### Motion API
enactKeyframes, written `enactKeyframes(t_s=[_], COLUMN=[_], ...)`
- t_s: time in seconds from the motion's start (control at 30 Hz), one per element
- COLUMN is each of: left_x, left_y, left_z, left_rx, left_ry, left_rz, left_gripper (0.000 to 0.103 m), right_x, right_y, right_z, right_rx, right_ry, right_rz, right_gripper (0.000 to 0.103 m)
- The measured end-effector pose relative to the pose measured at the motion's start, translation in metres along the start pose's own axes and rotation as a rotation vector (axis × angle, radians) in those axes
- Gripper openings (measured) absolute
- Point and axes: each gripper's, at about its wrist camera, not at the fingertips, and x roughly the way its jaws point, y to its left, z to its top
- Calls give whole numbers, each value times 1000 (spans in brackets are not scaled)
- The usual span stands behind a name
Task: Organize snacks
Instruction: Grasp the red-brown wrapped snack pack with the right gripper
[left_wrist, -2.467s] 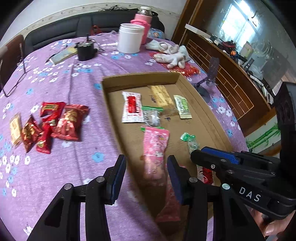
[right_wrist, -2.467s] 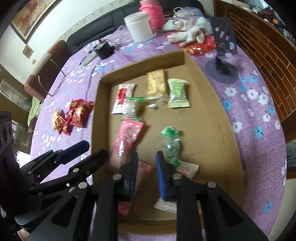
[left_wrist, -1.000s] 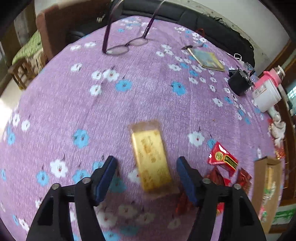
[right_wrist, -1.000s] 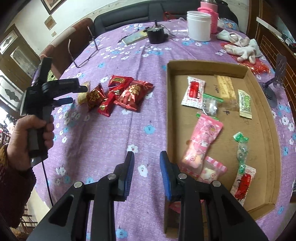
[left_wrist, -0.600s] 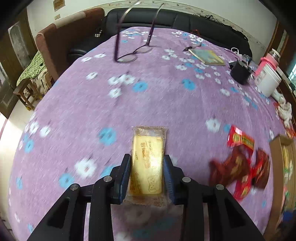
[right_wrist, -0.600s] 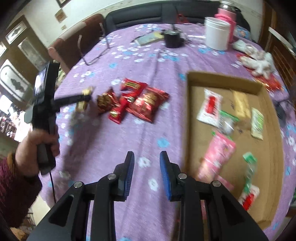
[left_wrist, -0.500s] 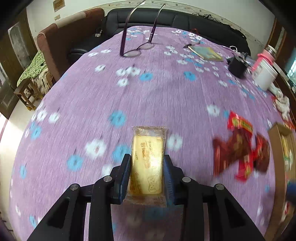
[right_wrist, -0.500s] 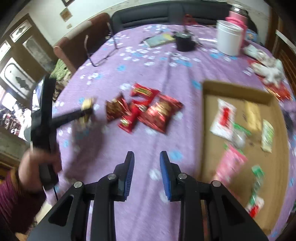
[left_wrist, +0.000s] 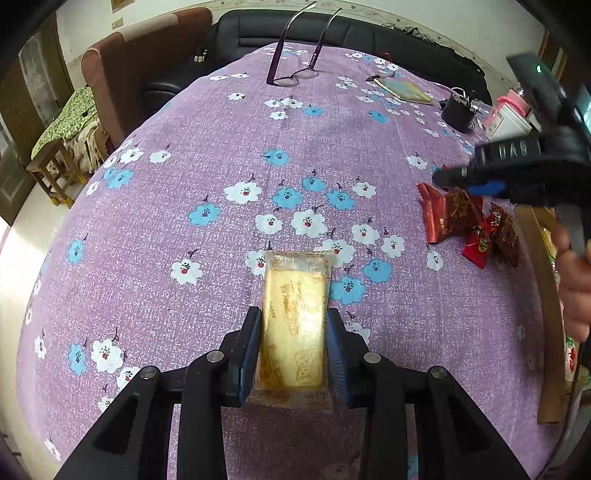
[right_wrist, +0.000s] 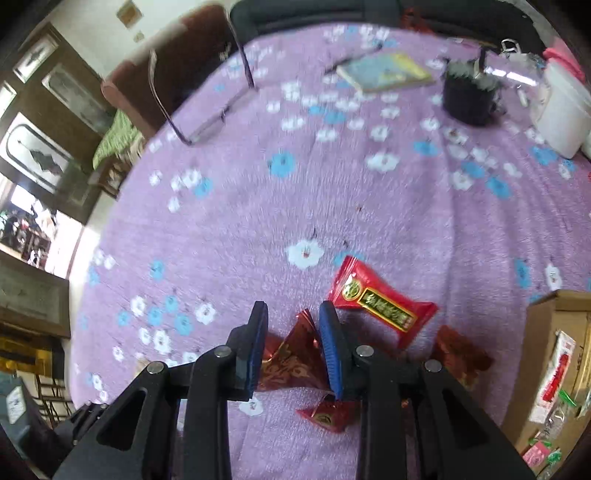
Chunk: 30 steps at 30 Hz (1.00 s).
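My left gripper (left_wrist: 293, 332) is shut on a yellow cake packet (left_wrist: 295, 310) and holds it over the purple flowered tablecloth (left_wrist: 221, 166). My right gripper (right_wrist: 293, 332) is open, its jaws on either side of a dark red snack packet (right_wrist: 295, 358) in a cluster of red packets (right_wrist: 380, 299). That gripper (left_wrist: 469, 181) also shows at the right in the left wrist view, over the red packets (left_wrist: 450, 214). The cardboard tray (right_wrist: 554, 306) with several snacks lies at the right edge.
Glasses (left_wrist: 295, 74), a booklet (right_wrist: 384, 72), a black cup (right_wrist: 467, 98) and a white jar (right_wrist: 565, 110) sit at the far side of the table. A brown armchair (left_wrist: 140, 74) and black sofa (left_wrist: 369, 33) stand beyond it.
My left gripper closed on the yellow packet and now holds it. My right gripper moved left from the tray and down onto the red packets.
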Motion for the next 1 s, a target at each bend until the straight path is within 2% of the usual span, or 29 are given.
enactKeyframes(t_s=[0.1,0.23,0.3,0.37,0.5,0.57,0.63,0.67,0.73,0.9,1.0], left_x=[0,0,0,0,0,-1,-1,-1,-1,-1,-2], left_y=[3,4,5,5,4,4,4,4,6,8,7], left_z=[1,2,2,2,1,1,1,1,1,1,0], left_rx=[-1,-2,0,2,10,10,9,10,11,15,24], left_ry=[-2,0,-2,-4,-7,-7,-10,-12,-12,-5,-7], left_rz=[-14,-25,-30,-31,-22,-24,-29,-33,-42,-58,-51], left_gripper=[37,37,37,37,37,37,37,37,37,37,37], right_x=[-6,-27,-36,-49,-69,-70,-67,-61,-52,-43,-39], right_y=[3,10,12,17,42,56,60,62,66,72,73], right_z=[-25,-76,-97,-108,-109,-107,-106,-107,-112,-122,-117], right_rx=[11,-8,-38,-115,-336,-425,-467,-489,-538,-666,-722], right_ry=[70,156,170,125,11,2,26,65,94,143,149], right_rz=[86,153,145,93,-7,-6,34,67,86,83,48], right_gripper=[28,28,28,29,45,46,47,47,47,47,47])
